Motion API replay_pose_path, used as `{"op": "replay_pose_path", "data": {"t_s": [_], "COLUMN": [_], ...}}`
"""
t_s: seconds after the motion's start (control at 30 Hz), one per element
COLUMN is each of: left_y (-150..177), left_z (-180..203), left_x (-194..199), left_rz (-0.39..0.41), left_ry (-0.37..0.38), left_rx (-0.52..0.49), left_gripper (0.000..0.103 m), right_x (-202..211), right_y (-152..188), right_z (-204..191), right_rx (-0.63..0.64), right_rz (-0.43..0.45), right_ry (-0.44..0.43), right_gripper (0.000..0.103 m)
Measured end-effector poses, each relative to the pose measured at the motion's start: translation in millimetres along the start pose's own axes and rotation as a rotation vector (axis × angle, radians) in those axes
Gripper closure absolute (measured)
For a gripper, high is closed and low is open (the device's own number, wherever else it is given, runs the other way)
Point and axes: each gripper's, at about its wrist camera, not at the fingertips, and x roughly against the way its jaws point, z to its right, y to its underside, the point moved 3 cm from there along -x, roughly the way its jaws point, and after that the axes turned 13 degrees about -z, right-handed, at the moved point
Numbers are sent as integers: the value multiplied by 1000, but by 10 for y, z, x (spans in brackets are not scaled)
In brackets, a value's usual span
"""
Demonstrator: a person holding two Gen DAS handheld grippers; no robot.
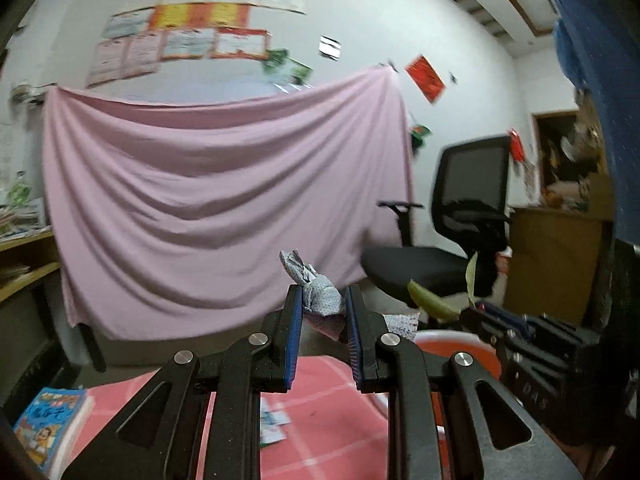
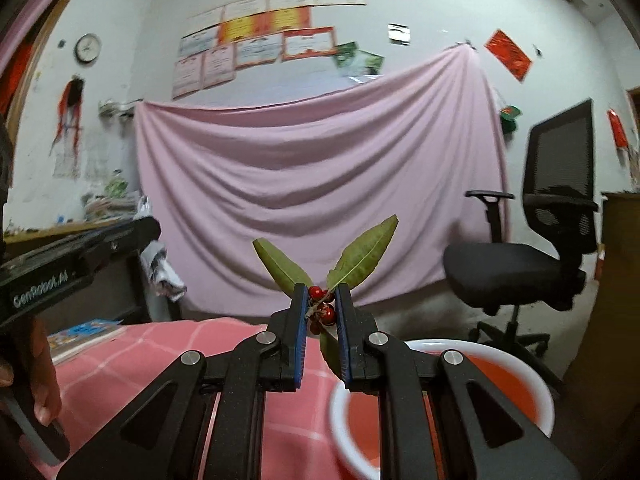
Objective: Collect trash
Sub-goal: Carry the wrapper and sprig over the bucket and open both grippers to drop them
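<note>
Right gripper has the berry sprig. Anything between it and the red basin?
Nothing visible. The berry sprig sits pinched in the right gripper, and the red basin lies open just below and right, with no object in between.

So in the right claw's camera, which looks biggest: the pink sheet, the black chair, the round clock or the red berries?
As they look in that view:
1. Pink sheet, by far the largest.
2. Black chair.
3. Round clock.
4. Red berries, smallest, though close to the clock, and they sit right near the camera.
</note>
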Motion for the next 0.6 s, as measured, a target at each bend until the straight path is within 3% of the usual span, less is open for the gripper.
{"op": "replay_pose_path", "data": {"t_s": [0.27,0.6], "left_y": [-68,-51], "left_z": [597,1083], "left_x": [-533,-1097], "left_rz": [-123,-271], "left_ry": [65,140], "left_rx": [-38,-37], "left_gripper": [85,85], "right_x": [52,-14], "right_y": [42,137], "right_z": [628,1090], "right_rx": [-151,-303], "right_rz": [-55,-140], "right_ry": [64,85], "right_gripper": [91,91]}}
